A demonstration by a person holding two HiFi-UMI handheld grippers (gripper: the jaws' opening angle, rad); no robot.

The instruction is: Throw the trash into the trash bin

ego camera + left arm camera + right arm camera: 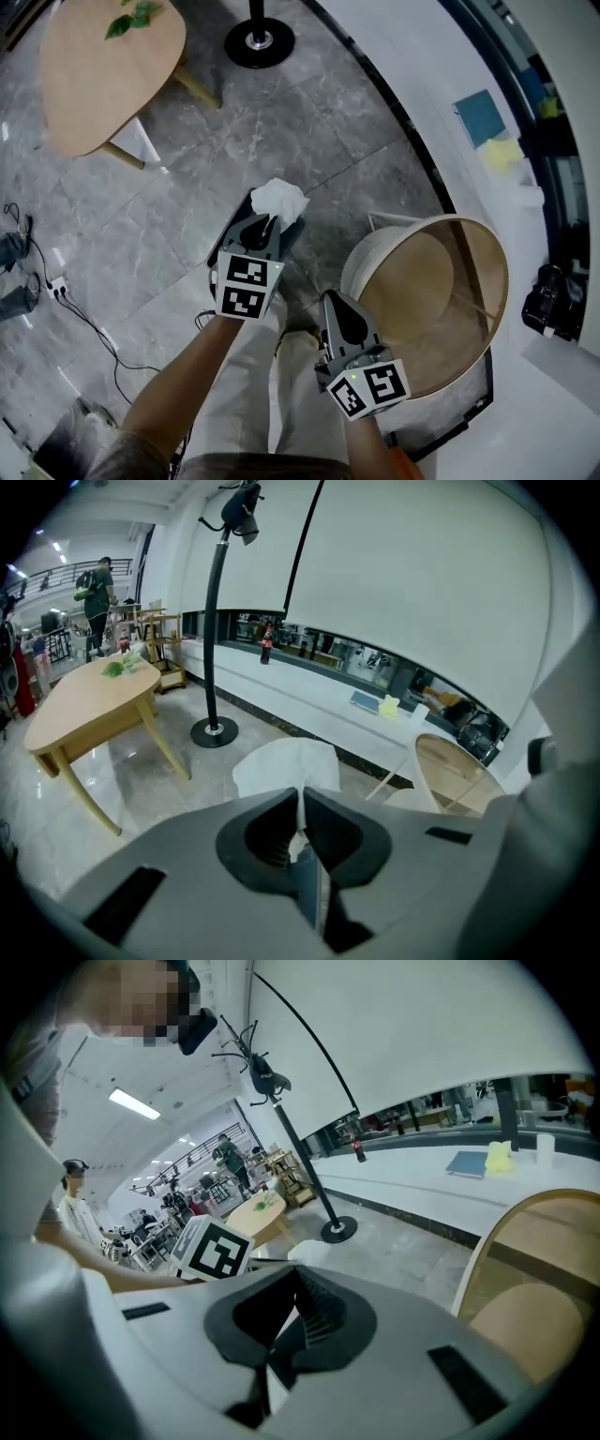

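The right gripper, jaws together and empty, has the trash bin to its right

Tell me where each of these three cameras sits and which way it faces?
Head view: on the person's head, looking steeply down at the floor; shows both forearms, left tool with tissue, right tool, bin.
Left gripper view: on the left tool, looking along its jaws past the tissue towards the table.
Right gripper view: on the right tool, looking along its shut jaws; the left tool's marker cube shows.
Shared: both gripper views see the bin at right.
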